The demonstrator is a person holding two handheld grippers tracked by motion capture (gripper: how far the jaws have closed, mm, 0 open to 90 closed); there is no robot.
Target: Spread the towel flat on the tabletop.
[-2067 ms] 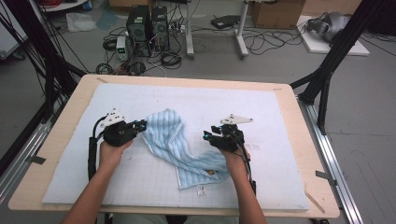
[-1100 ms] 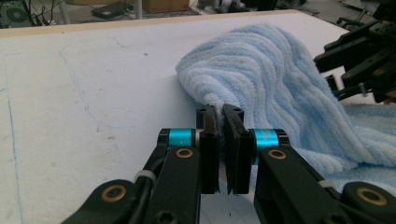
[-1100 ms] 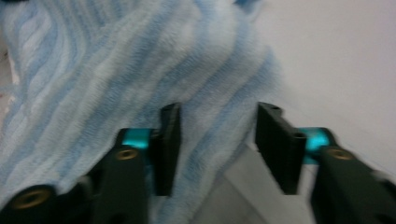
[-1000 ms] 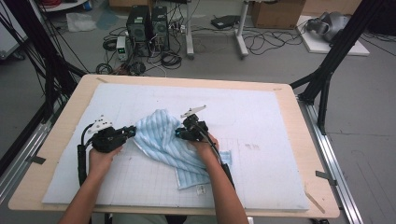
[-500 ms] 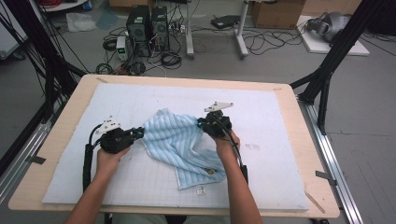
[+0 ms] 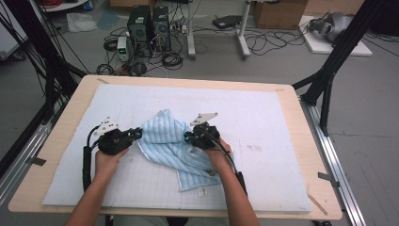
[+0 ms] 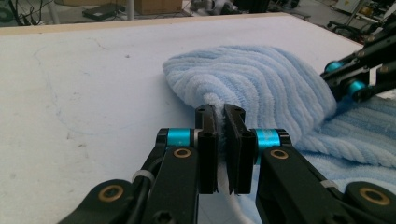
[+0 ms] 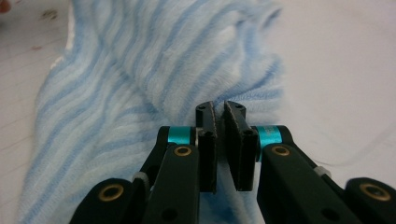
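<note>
Fingers of both grippers, left (image 6: 137, 133) and right (image 6: 187, 138), pinch the towel (image 6: 167, 141) at 2 opposite edges, its length trailing toward the person.

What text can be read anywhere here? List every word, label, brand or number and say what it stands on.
No text can be read in any view.
Small white tag at the near edge of the blue striped towel: too small to read.
Faint marks on the white mat: smudges, not legible.
Cardboard boxes and computer towers on the floor: no readable labels.
</note>
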